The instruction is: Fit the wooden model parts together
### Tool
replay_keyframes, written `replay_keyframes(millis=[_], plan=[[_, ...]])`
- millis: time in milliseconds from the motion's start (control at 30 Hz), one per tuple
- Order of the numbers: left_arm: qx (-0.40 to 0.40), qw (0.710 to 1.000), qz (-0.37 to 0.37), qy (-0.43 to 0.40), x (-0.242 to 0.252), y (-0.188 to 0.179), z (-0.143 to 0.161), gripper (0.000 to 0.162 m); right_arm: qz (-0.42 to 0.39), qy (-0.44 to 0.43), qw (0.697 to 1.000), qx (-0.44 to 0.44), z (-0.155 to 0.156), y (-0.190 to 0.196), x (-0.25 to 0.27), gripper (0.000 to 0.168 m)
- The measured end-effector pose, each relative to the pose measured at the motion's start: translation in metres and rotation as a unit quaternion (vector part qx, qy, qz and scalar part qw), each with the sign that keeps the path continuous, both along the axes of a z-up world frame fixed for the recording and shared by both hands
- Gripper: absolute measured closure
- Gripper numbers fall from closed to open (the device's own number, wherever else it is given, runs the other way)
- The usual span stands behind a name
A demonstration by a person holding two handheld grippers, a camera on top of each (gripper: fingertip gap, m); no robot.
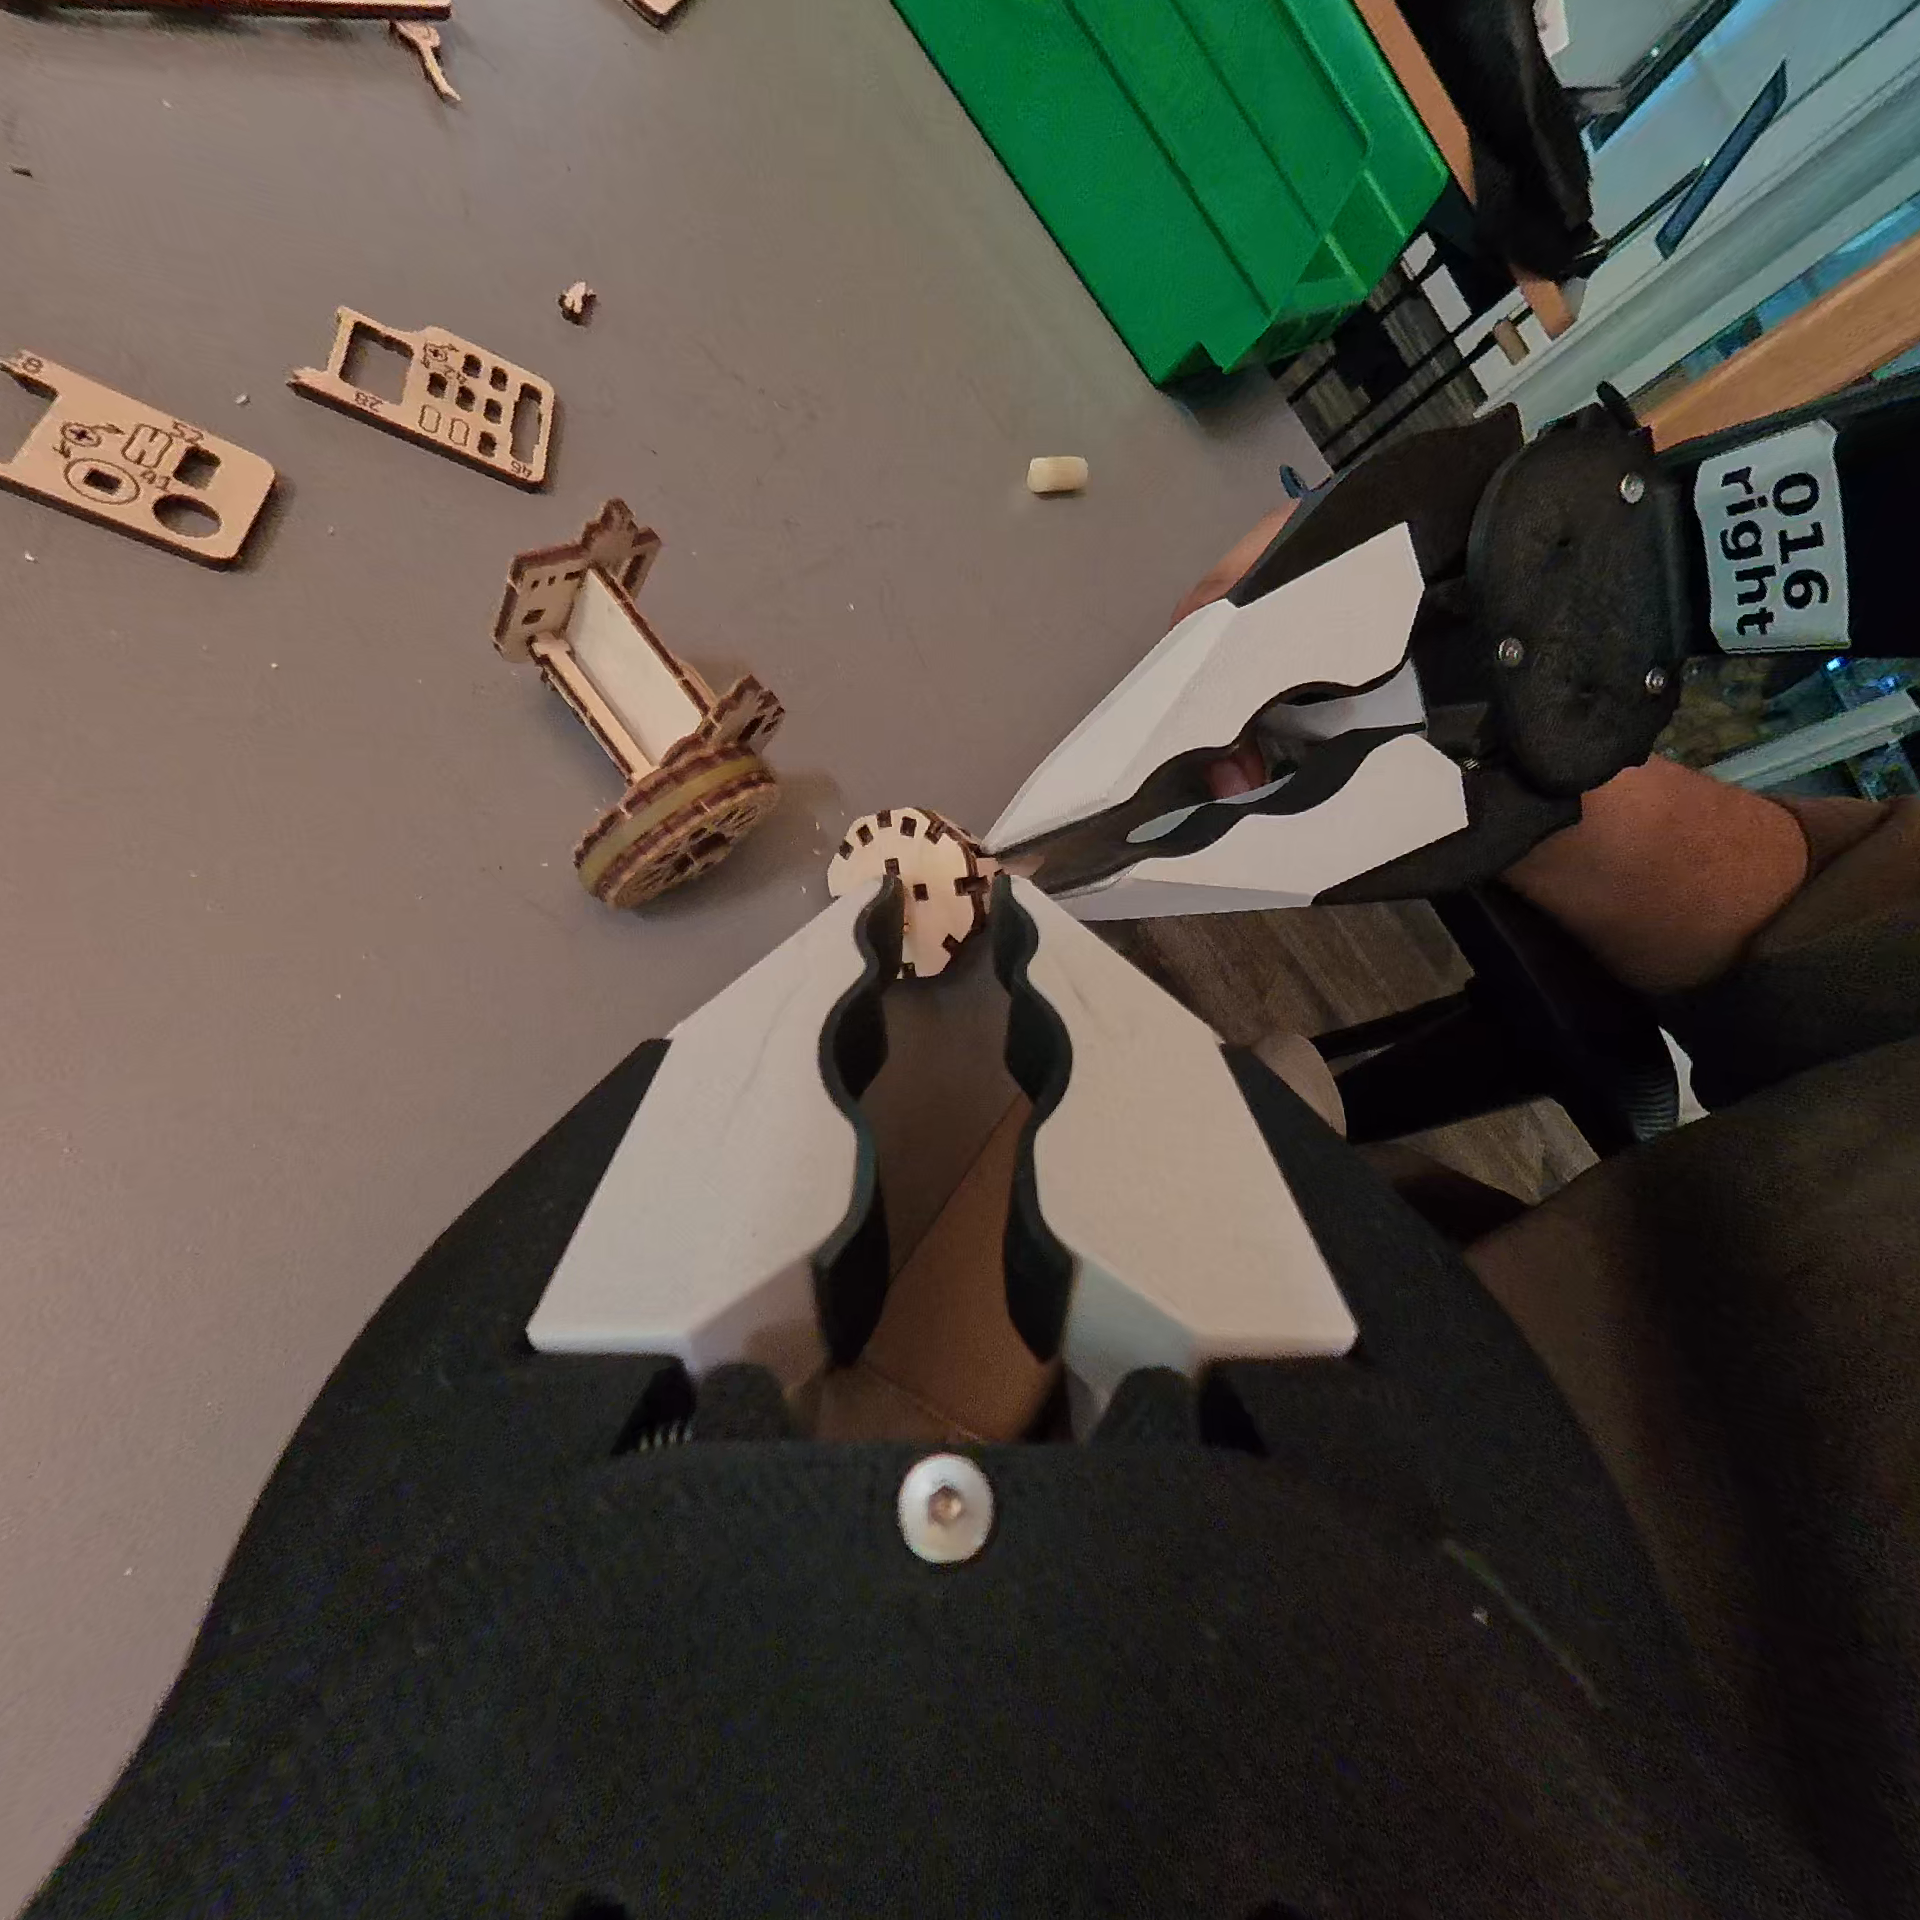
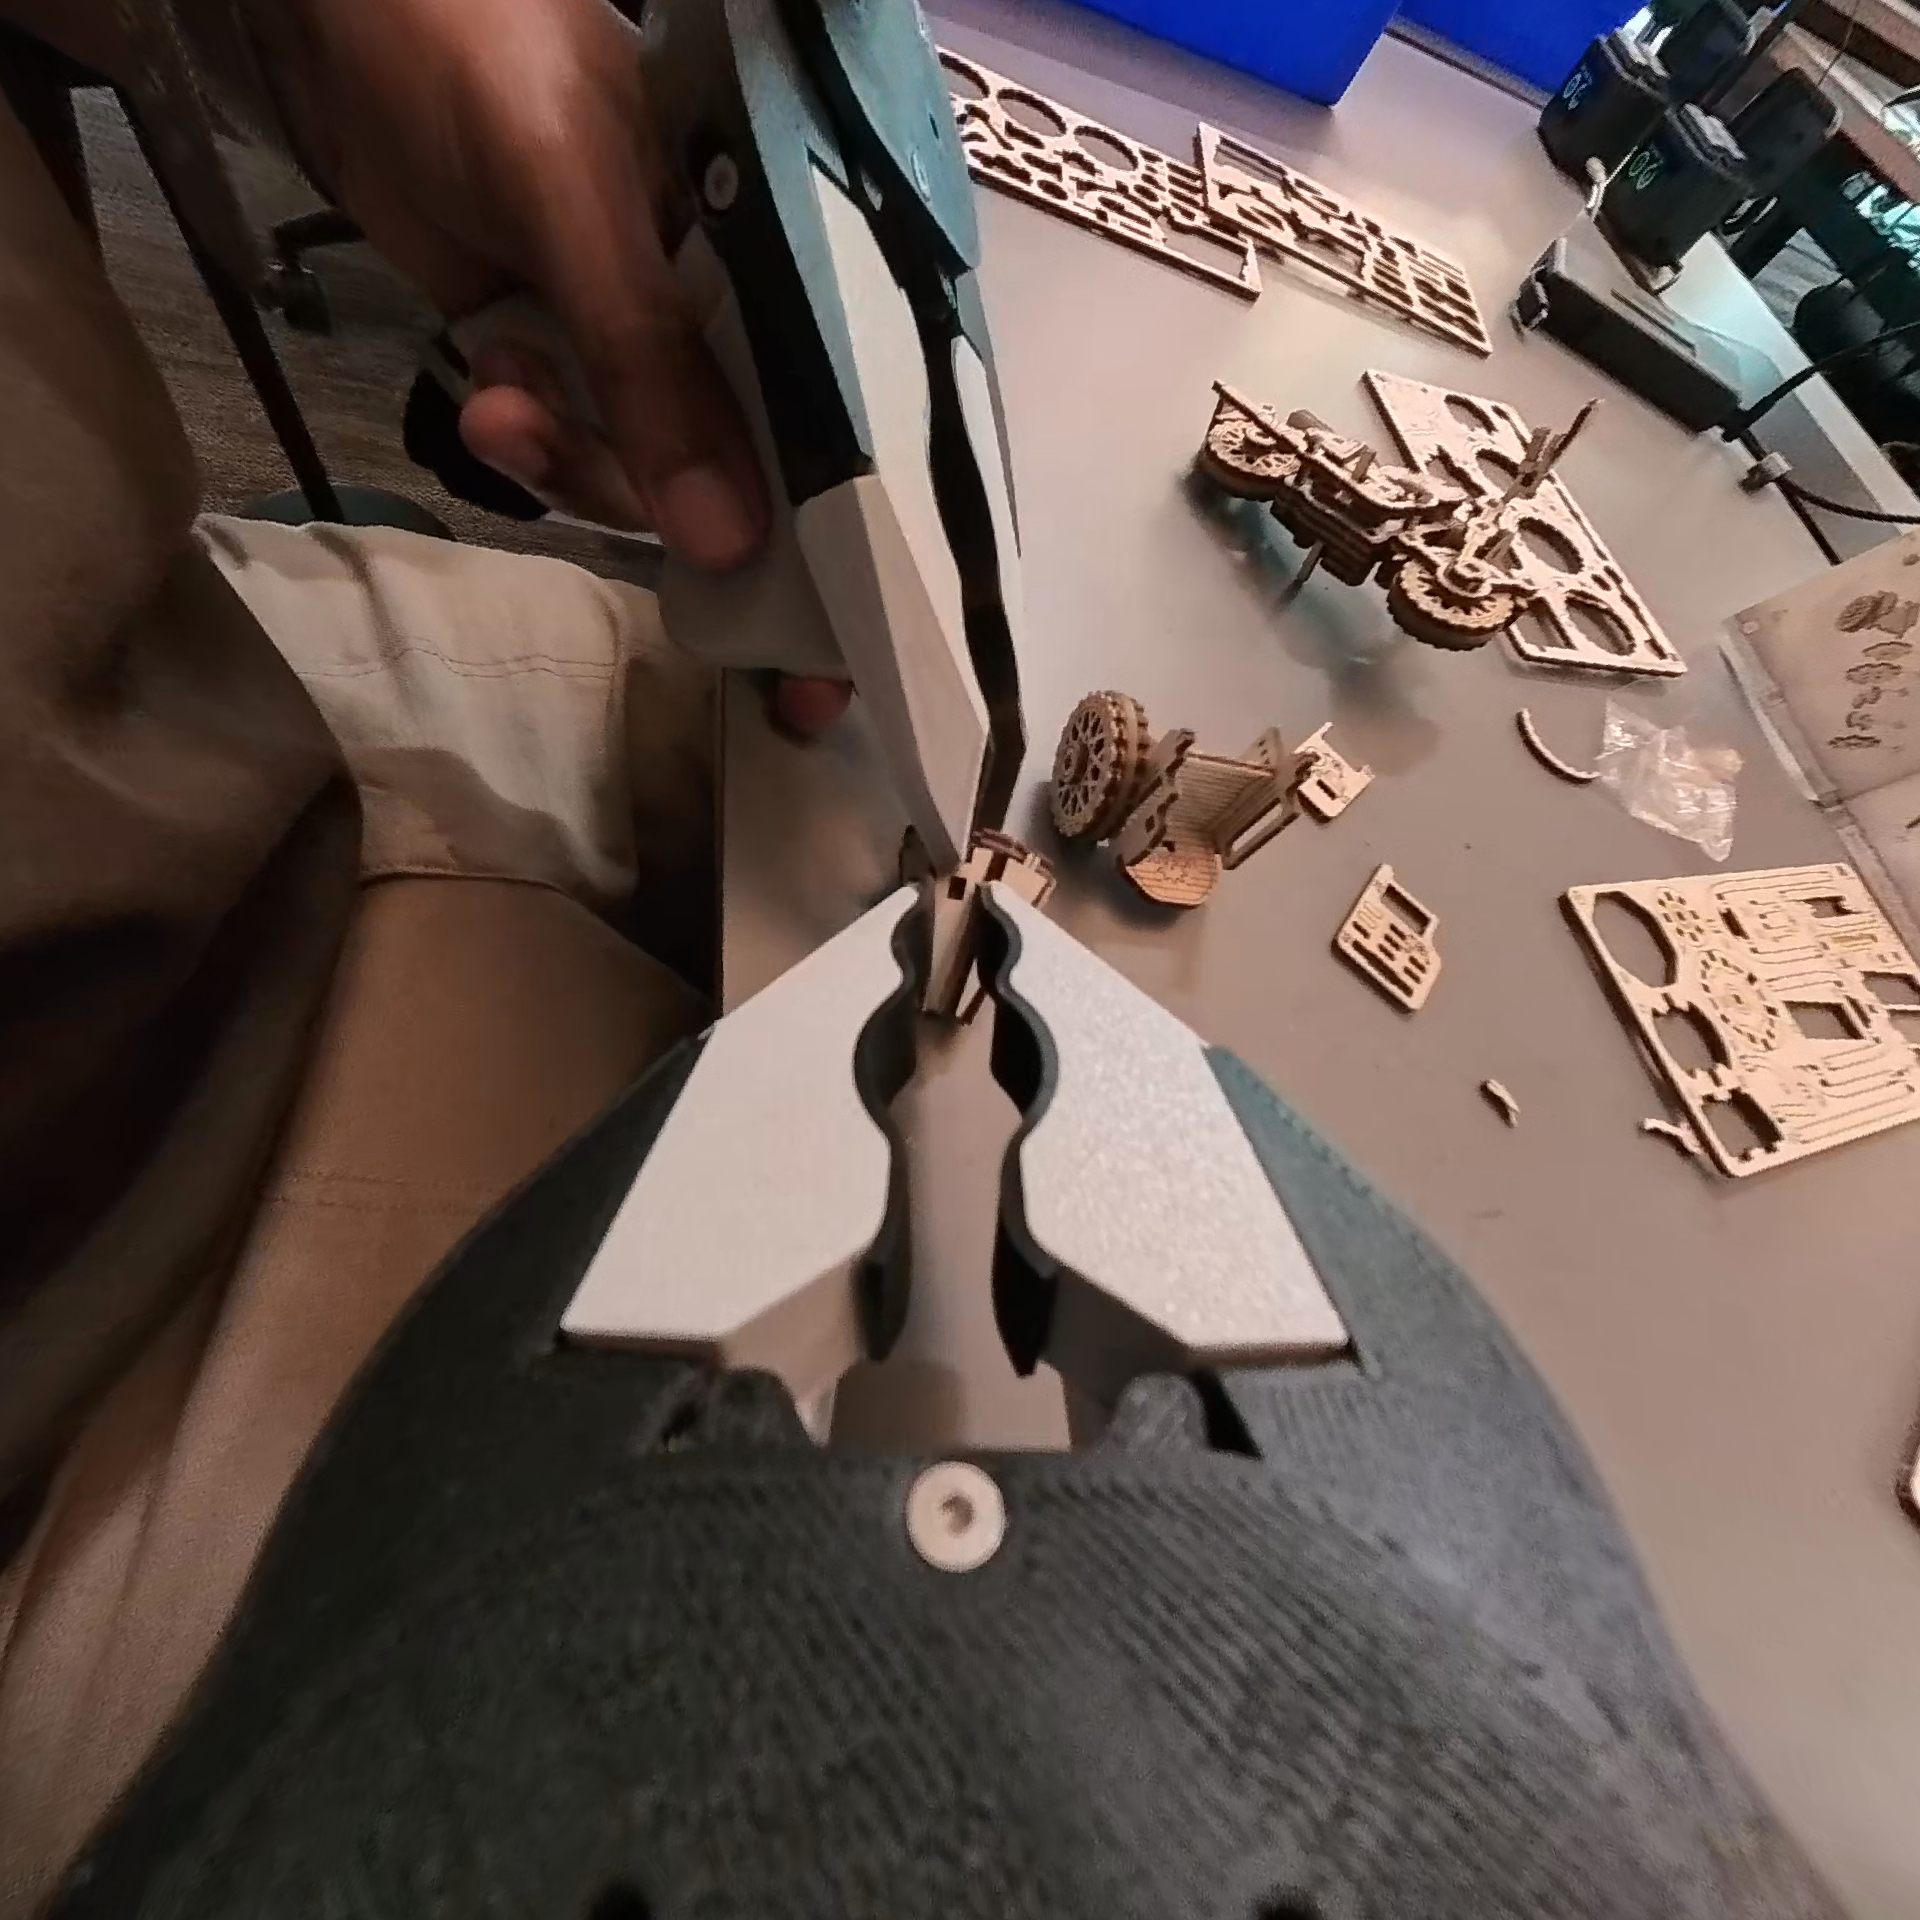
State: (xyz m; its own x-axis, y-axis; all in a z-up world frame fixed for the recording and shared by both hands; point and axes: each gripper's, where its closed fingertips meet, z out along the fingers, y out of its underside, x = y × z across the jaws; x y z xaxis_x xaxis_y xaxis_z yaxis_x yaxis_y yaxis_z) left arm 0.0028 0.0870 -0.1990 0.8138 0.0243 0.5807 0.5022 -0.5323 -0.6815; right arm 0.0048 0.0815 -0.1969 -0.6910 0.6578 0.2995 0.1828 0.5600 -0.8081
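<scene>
A small round slotted wooden disc (image 1: 920, 904) sits between the fingertips of my left gripper (image 1: 943, 891), which is shut on it just above the grey table's near edge. My right gripper (image 1: 995, 858) comes in from the right and its closed tips meet the disc's right edge. In the right wrist view my right gripper (image 2: 958, 920) is shut on a small slotted wooden part (image 2: 951, 951), seen edge-on. This part joins a little wooden cluster (image 2: 1010, 868). The left gripper (image 2: 987, 826) reaches down to it from above.
A wheel-and-frame subassembly (image 1: 665, 717) (image 2: 1174, 805) lies just beyond. Flat parts (image 1: 431, 400) (image 2: 1387, 940), cut-out sheets (image 2: 1766, 1023), a wooden motorcycle model (image 2: 1382, 520), a plastic bag (image 2: 1673, 769) and a white peg (image 1: 1057, 475) lie around. Green bins (image 1: 1195, 156) stand at the far side. My left and right fingertips are right by each other. The wooden motorcycle model (image 2: 1382, 520) is about 20 centimeters from both grippers' fingertips.
</scene>
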Motion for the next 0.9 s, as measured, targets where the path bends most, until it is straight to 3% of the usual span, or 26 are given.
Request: replay_keyframes(millis=[133, 233, 367, 600, 733, 900], plan=[[0.004, 1.000, 0.007, -0.009, -0.002, 0.001, 0.001, 0.150, -0.004, -0.001, 1.000, -0.001, 0.000, 0.001, -0.001, 0.162], [0.005, 1.000, 0.005, -0.010, 0.000, 0.001, 0.001, 0.151, -0.005, -0.040, 0.999, -0.010, -0.006, 0.004, 0.003, 0.133], [0.006, 1.000, 0.004, -0.011, -0.001, 0.001, 0.001, 0.151, -0.031, -0.091, 0.993, -0.068, -0.005, 0.012, 0.000, 0.123], [0.006, 1.000, 0.001, -0.010, 0.000, 0.001, 0.001, 0.151, -0.002, -0.279, 0.938, -0.204, -0.013, 0.009, 0.007, 0.127], [0.005, 1.000, 0.000, -0.011, 0.000, 0.001, 0.001, 0.151, 0.009, -0.330, 0.905, -0.269, -0.007, 0.008, 0.005, 0.132], [0.005, 1.000, -0.004, -0.009, 0.000, 0.001, 0.001, 0.151, 0.009, -0.344, 0.901, -0.263, -0.011, 0.011, -0.002, 0.132]])
